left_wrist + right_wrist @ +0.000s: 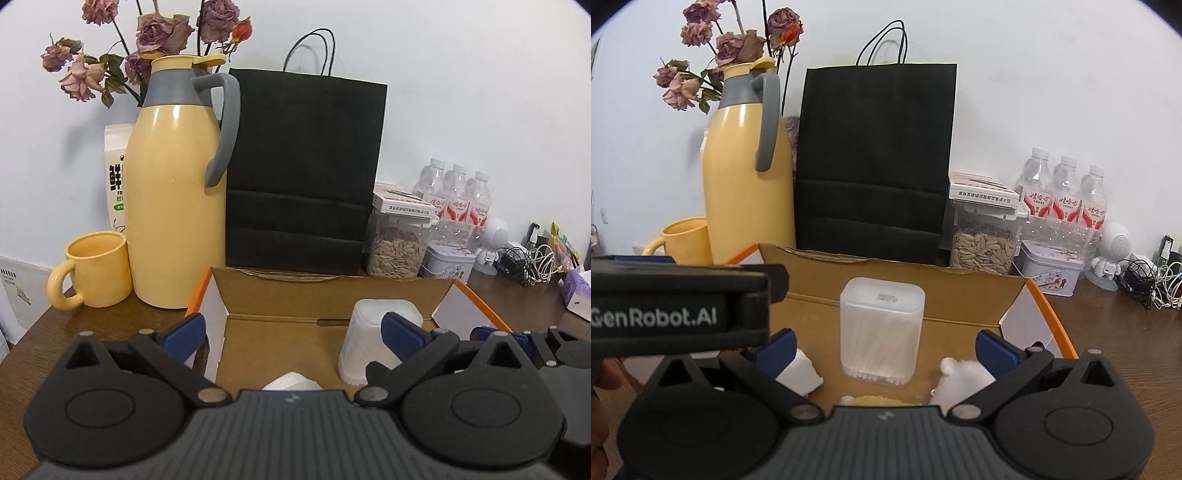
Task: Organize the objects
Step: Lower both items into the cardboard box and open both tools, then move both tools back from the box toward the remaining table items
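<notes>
Inside the cardboard box (960,291), a cotton swab container (882,328) is seen upright; the white fluffy item (960,380) is shown only by the right view. Both the left gripper (295,332) and right gripper (884,349) are held with fingers apart, empty.

Soft, even indoor light — glare streaks on the yellow flask (173,206), faint wall shadows beside it, dark fisheye-bent corners.
</notes>
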Available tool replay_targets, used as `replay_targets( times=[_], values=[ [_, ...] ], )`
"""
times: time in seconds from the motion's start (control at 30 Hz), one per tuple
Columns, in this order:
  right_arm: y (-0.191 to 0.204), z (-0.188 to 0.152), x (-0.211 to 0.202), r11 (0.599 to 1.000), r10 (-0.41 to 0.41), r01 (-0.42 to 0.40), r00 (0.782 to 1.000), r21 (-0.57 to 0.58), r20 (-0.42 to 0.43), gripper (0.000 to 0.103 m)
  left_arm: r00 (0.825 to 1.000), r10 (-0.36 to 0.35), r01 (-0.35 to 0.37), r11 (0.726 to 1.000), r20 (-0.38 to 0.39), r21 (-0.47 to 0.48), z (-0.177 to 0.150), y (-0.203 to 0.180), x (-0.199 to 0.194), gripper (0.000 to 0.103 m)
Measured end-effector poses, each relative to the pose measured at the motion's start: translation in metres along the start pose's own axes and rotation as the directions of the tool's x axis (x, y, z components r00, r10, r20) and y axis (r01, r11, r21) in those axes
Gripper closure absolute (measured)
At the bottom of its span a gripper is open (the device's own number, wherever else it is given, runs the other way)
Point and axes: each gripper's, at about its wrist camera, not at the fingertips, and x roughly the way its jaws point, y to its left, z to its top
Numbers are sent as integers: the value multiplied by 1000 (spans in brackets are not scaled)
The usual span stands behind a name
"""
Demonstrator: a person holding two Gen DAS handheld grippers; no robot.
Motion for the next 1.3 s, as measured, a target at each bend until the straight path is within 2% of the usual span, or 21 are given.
replay_targets(
  times=[0.27,0.63,0.97,1.3],
  values=[
    [-6,4,-13,1000,-14,14,1000,7,20,0,1000,-21,21,1000,9,1,2,-2,-9,0],
    [-18,6,-60,999,-34,32,996,26,85,0,996,-60,62,998,65,-22,11,-2,-48,0],
    [-26,1,-110,999,-40,37,993,34,108,0,998,-31,31,999,54,-4,2,-3,-94,0],
    [-32,-30,-165,999,-20,17,995,34,102,0,1000,-4,4,1000,22,29,-27,-2,-142,0]
  ],
)
